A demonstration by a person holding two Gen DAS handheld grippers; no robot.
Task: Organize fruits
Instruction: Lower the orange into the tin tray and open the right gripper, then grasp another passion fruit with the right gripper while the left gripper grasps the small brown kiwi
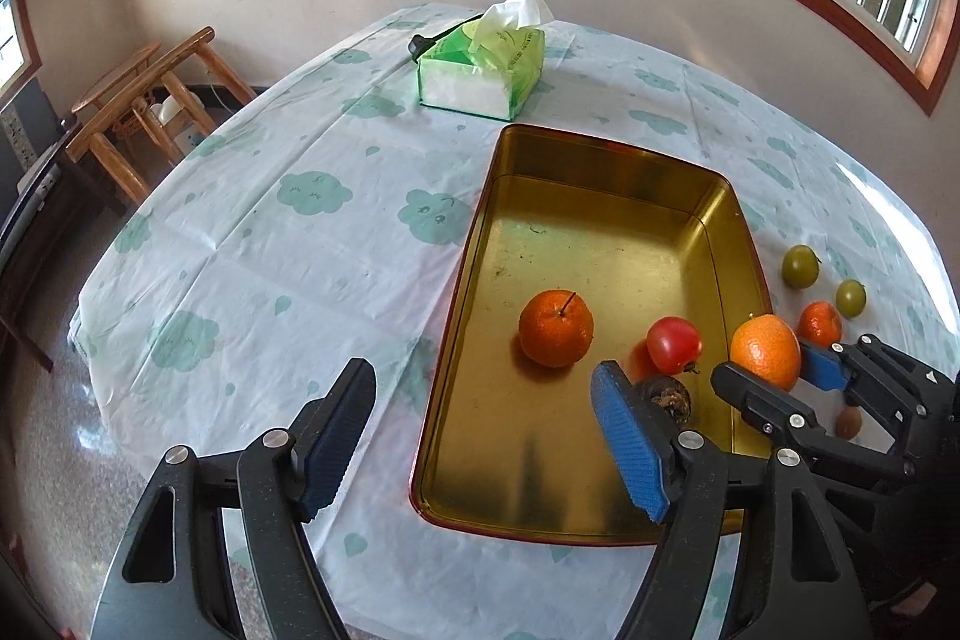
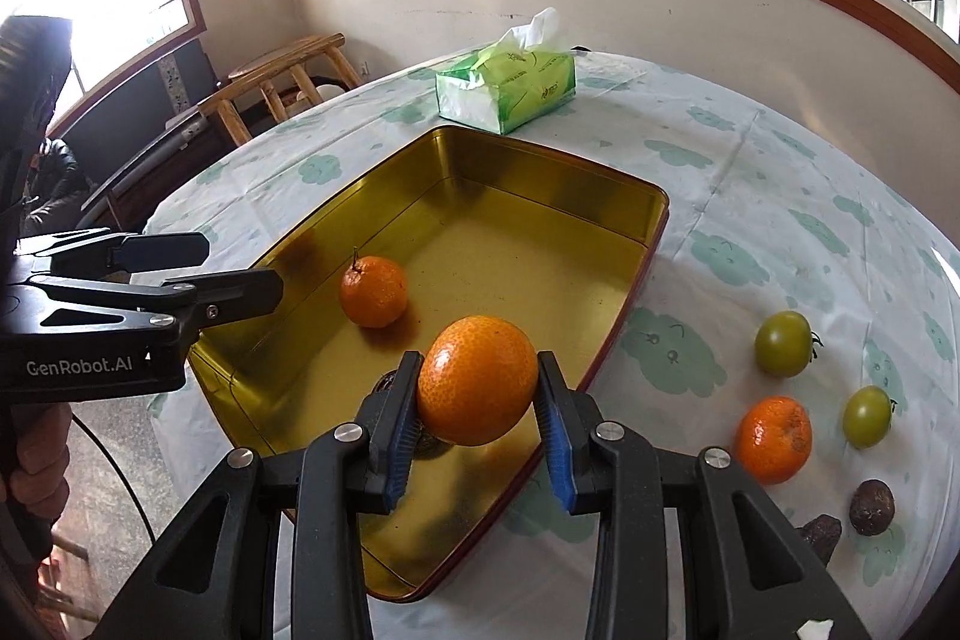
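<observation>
- Cloud-printed tablecloth (image 2: 750, 172) covered the table, with a green tissue box (image 2: 507, 91) at the far end.
- Right gripper (image 2: 477, 394) was clamped on a large orange (image 2: 477, 379) above the gold tin's (image 2: 558, 172) near right corner.
- Left gripper (image 1: 480, 436) stood apart, empty, near the tin's left rim.
- One mandarin (image 2: 373, 291) lay inside; another mandarin (image 2: 774, 439) and two green tomatoes (image 2: 783, 343) lay right of the tin.

Oranges: three – one in the tin (image 2: 373, 291), one held (image 2: 477, 379), one on the cloth (image 2: 774, 439)
Green tomatoes: two (image 2: 783, 343) (image 2: 867, 415)
Red tomato: one (image 1: 674, 343)
Dark brown fruits: three (image 2: 872, 507) (image 2: 821, 532) (image 1: 672, 397)
Gold tin: one (image 2: 654, 202)
Tissue box: one (image 2: 507, 91)
</observation>
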